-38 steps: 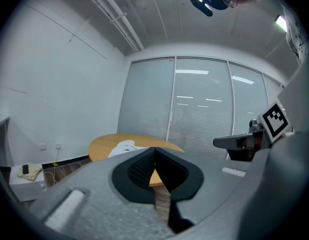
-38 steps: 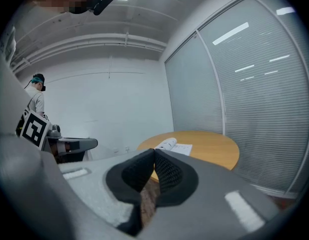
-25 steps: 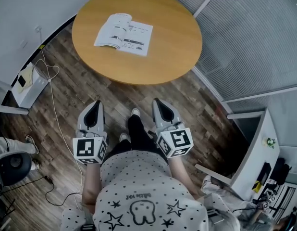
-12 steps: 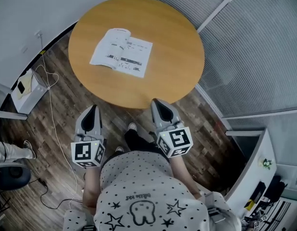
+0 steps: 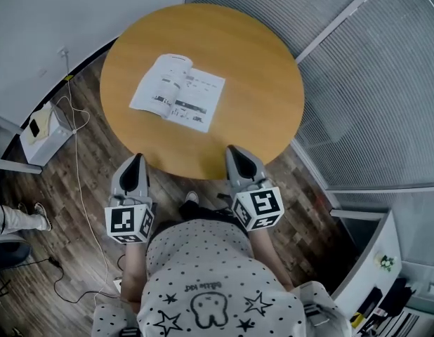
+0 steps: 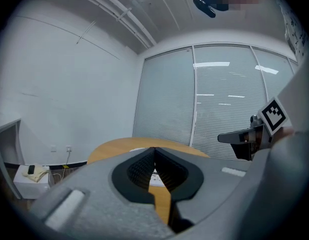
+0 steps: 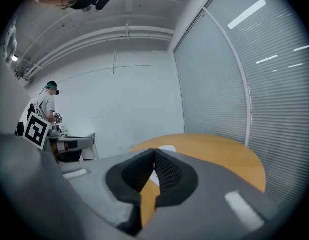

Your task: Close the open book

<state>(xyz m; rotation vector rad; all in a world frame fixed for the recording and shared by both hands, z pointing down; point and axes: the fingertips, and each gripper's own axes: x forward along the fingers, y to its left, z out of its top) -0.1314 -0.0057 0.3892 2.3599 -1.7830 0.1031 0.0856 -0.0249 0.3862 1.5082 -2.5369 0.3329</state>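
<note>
Round wooden table [image 5: 266, 83] ahead, glass wall [image 5: 371, 83] to its right. Book [image 5: 178, 93] lies open and flat on the table's left half, pages up. Left gripper [image 5: 135, 161] is at the near edge, jaws clenched on nothing. Right gripper [image 5: 235, 153] is alongside at the rim, also pinched together, empty. Both are well short of the book.
</note>
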